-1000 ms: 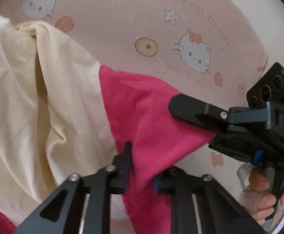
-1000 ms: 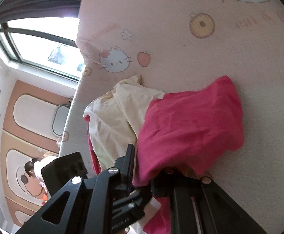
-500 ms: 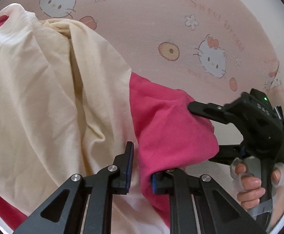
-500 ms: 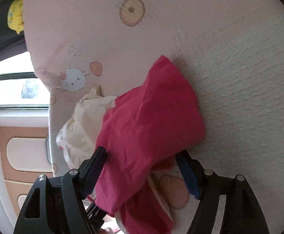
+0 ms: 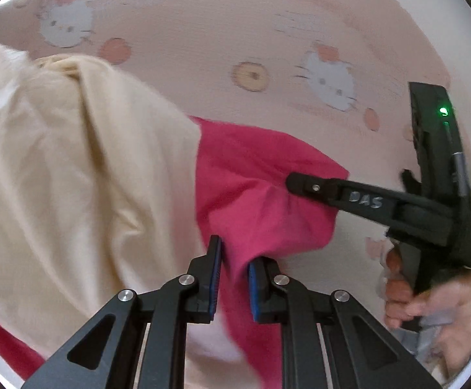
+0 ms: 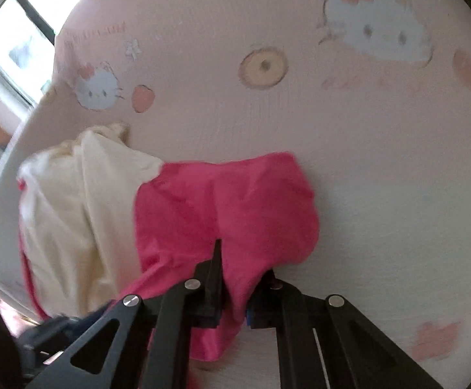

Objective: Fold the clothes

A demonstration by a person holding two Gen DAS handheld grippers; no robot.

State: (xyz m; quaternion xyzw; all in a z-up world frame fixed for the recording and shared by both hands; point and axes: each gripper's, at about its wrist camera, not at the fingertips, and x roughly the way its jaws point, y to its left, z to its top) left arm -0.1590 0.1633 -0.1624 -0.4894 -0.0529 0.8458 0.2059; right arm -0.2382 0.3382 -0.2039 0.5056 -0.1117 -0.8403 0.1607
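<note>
Both claws are on the cloth now. The left gripper (image 5: 234, 270) is clamped on a pinched fold of the bright pink knit garment (image 5: 261, 175), its blue pads pressed in from either side. Over on the right, the right gripper (image 6: 235, 287) has just snapped its jaws together, and there is pink fabric squeezed between them, so that one is clamped on the same garment. From the left wrist view you can see its black finger biting into the pink cloth off to the right of the left claw, with the person's hand (image 5: 430, 295) wrapped round the handle.

The garment itself lies bunched on the pale pink cartoon-cat bedsheet (image 6: 349, 136), and a cream-coloured soft cloth (image 5: 83, 168) is draped over its left part, overlapping it.

Here is the worry, as I read it: that cream cloth sits on top of the pink one, so any lift or spread could drag it along and spoil the fold. The two grips also sit near each other on a crumpled bunch, not on clear corners, so pulling apart may only tighten a twist instead of opening the cloth flat. And the right claw's bite looks thick; several layers may be caught, and one could slip free mid-lift
</note>
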